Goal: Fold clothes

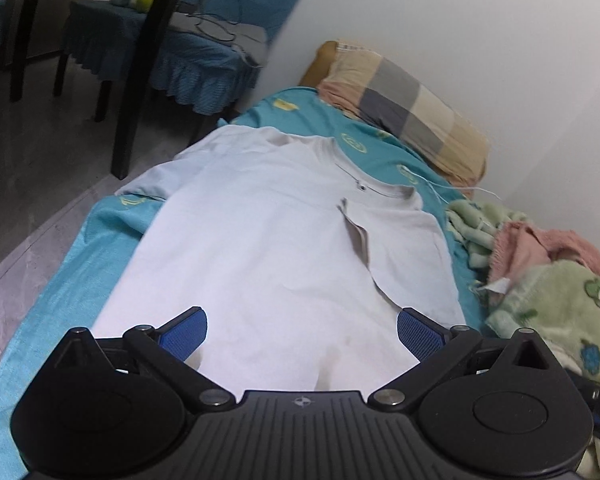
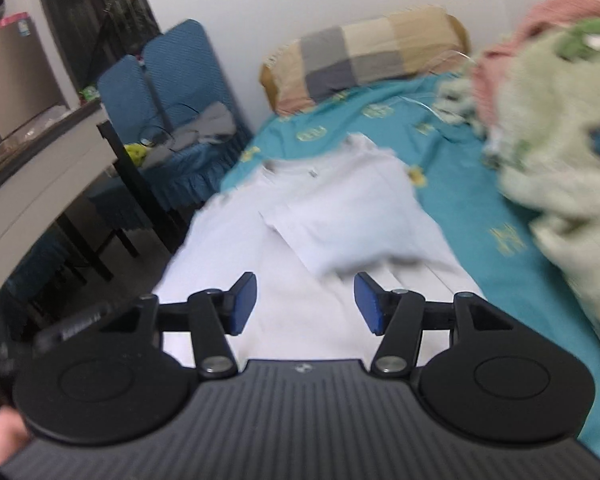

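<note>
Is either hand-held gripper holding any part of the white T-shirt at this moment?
No. The left hand-held gripper and the right hand-held gripper both stand open above the white T-shirt with nothing between their pads.

A white wall [image 1: 480,40] stands far ahead of the tongs, behind a bed with a blue-green sheet [image 1: 320,120]. A checked pillow [image 1: 404,100] lies at the far end. Off to the left are blue chairs [image 2: 172,92], a dark table leg [image 1: 140,92] and a grey floor [image 1: 40,168]. A fluffy green and pink blanket [image 2: 548,128] is piled on the right.
</note>
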